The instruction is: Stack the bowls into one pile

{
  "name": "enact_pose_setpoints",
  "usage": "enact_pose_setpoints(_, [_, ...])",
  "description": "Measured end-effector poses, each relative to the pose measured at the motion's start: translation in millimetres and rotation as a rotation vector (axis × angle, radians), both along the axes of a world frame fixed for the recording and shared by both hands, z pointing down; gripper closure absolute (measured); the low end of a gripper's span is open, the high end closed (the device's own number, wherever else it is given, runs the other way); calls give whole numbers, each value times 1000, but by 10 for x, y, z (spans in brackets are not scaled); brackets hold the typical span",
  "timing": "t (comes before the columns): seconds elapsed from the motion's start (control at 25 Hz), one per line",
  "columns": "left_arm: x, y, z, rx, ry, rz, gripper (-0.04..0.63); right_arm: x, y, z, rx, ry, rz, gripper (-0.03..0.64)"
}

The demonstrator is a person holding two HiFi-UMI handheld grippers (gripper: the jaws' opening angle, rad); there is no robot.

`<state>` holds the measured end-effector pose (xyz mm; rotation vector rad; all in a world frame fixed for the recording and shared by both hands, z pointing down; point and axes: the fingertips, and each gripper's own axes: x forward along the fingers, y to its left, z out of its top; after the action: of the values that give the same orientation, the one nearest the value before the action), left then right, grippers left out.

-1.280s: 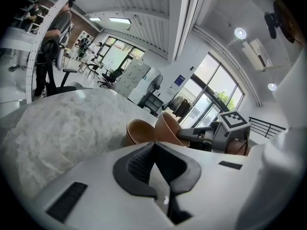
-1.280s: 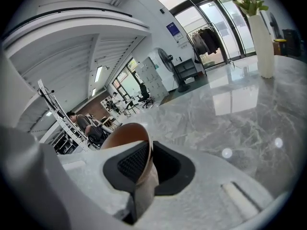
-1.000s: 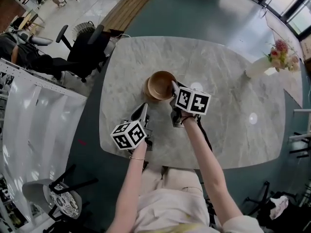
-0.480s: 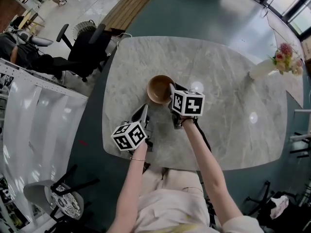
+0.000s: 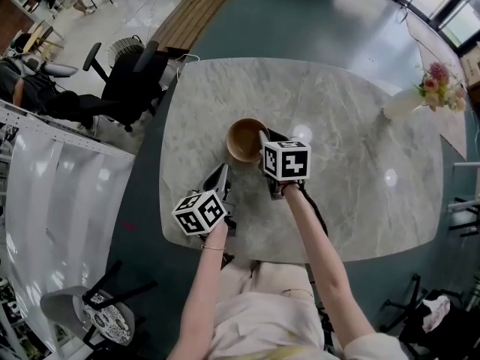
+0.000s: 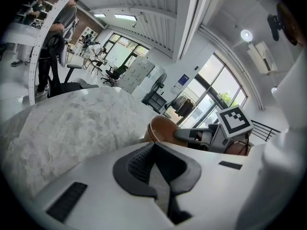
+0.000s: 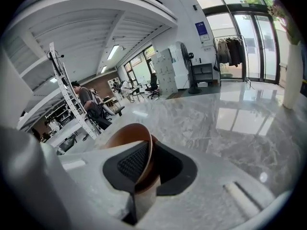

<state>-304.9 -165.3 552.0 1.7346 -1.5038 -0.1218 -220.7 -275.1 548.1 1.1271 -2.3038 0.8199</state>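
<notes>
- While the wooden bowl stands on the marble surface, the right tool pinches its rim;
- left tool, near the bowl, pressed together, empty.

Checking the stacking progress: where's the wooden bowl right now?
Head view: the wooden bowl is near the table centre, its right rim clamped in the right gripper.

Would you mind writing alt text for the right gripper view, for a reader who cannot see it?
The right gripper is shut on the wall of a brown bowl, one pad inside the rim and one outside. Beyond it a grey marble table stretches toward a bright office with tall windows.
</notes>
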Motion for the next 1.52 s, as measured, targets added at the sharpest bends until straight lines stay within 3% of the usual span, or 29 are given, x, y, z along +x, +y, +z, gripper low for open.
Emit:
enact_pose_setpoints(0.52, [8, -15, -11, 10, 2, 22, 595, -44, 59, -68, 105, 100, -62, 472])
enact_pose_setpoints(0.76, [-1, -17, -67, 18, -13, 5, 595, 37, 59, -151, 100, 29, -47, 468])
enact_pose_setpoints(1.08, [142, -8, -215, 49, -97, 16, 595, 261, 92, -275, 114, -65, -45, 500])
enact_pose_setpoints(1.36, [299, 55, -429, 94, -155, 49, 595, 441, 240, -420, 125, -135, -68, 609])
enact_pose_setpoints(1.52, [375, 110, -602, 139, -182, 72, 595, 510, 381, -553, 122, -203, -108, 609])
